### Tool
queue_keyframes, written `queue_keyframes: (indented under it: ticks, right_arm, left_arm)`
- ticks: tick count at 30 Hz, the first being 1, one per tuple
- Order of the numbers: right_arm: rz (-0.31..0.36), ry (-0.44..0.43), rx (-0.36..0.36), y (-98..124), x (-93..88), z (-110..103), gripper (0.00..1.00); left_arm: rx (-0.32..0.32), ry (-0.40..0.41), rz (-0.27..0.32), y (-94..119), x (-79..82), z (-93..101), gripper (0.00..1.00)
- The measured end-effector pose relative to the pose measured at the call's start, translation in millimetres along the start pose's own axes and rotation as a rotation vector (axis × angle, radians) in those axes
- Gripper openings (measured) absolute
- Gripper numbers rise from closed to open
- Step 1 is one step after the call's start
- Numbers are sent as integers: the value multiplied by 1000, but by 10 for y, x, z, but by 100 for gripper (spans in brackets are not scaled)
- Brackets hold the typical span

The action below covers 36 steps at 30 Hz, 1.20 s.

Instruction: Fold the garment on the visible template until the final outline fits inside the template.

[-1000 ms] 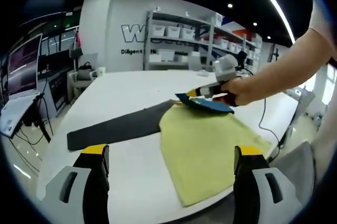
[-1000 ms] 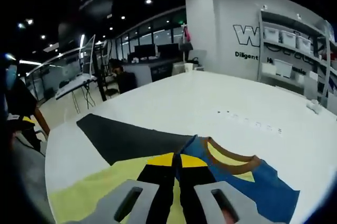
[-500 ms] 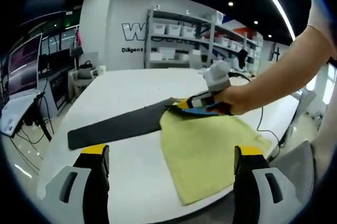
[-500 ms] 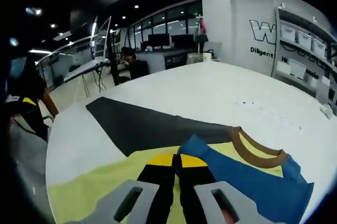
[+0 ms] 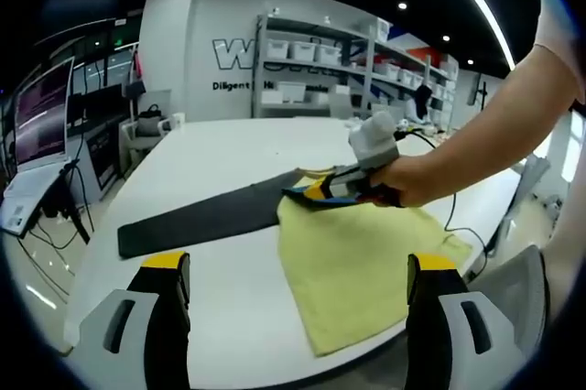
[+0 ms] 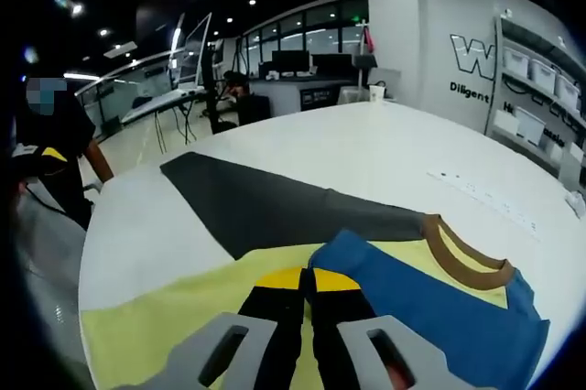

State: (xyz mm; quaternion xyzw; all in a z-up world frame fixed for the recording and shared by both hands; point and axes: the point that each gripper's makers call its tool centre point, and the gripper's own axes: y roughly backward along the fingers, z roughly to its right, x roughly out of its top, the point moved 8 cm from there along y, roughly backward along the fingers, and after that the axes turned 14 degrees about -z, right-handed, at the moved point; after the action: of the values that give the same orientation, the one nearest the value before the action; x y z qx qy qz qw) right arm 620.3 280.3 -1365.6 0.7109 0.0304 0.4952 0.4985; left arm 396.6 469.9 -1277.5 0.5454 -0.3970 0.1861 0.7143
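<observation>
In the left gripper view, the left gripper [image 5: 291, 317] hangs with its jaws spread wide and nothing between them. Ahead of them, the yellow garment [image 5: 362, 257] lies on the white table [image 5: 220, 262], partly over the dark grey template [image 5: 197, 219], which runs off to the jaws' left. The right gripper [image 6: 308, 291] has its jaws clenched on the garment's blue sleeve [image 6: 430, 303], with the brown collar [image 6: 462, 262] just beyond.

Bright, even light from ceiling spots and a strip lamp — sharp centre, edges bowed and slightly soft.
</observation>
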Motion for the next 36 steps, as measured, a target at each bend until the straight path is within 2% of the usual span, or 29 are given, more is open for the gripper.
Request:
queue_keyframes:
  ticks: [9, 17, 19, 25, 28, 33, 36]
  right_arm:
    - [3, -14, 35, -72, 43, -101, 0]
    - [36, -59, 62, 0, 40, -21, 0]
    - [32, -47, 69, 36, 18, -14, 0]
    - [69, -41, 97, 179, 11, -3, 6]
    - [88, -34, 108, 277, 17, 12, 11]
    - [106, 1, 112, 401, -3, 51, 16]
    - [107, 14, 107, 454, -36, 83, 18]
  left_arm:
    - [-5, -6, -17, -18, 18, 19, 99]
    - [8, 1, -21, -49, 46, -73, 99]
    - [12, 7, -22, -68, 61, -122, 99]
    - [46, 91, -20, -180, 86, -510, 98]
    - [79, 137, -19, -245, 115, -777, 97]
    - [143, 254, 2, -368, 162, -1338, 94]
    - [172, 285, 15, -415, 158, -1549, 92]
